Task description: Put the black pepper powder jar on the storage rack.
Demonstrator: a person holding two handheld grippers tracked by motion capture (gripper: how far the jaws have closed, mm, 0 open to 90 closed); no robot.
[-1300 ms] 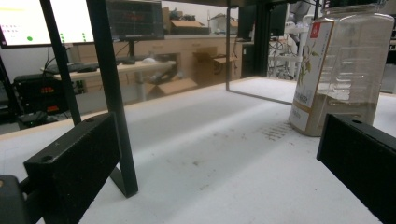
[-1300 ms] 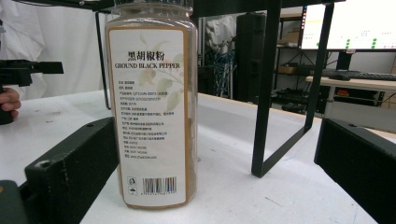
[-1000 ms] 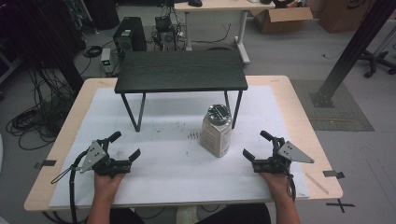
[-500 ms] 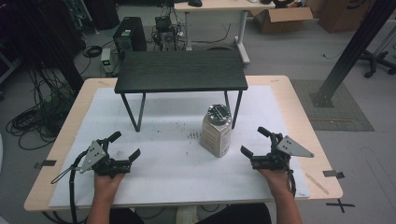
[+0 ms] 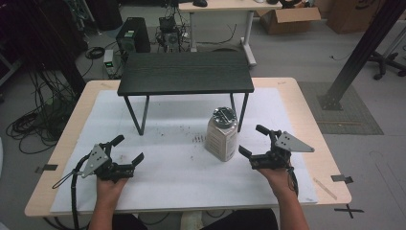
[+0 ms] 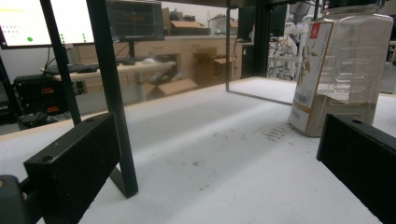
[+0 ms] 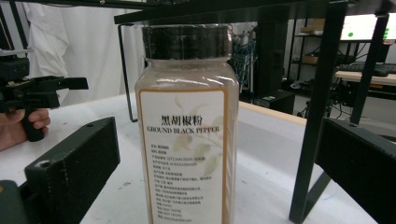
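A clear jar of ground black pepper (image 5: 221, 134) with a black lid stands upright on the white mat, beside the front right leg of a small black table (image 5: 186, 73). My right gripper (image 5: 252, 140) is open just right of the jar, jaws pointing at it and apart from it. In the right gripper view the jar (image 7: 187, 130) stands close ahead, framed by the two wide-apart jaws. My left gripper (image 5: 128, 148) is open at the front left, nothing in it. In the left gripper view the jar (image 6: 341, 70) stands far off to the right.
The black table's thin legs (image 6: 112, 93) stand on the mat (image 5: 182, 163) in front of both grippers. Dark specks (image 5: 197, 139) lie on the mat left of the jar. The other hand and its gripper (image 7: 42, 91) appear at the left of the right gripper view.
My right gripper has shifted left and a little forward, closer to the jar. The left gripper and the jar have stayed put.
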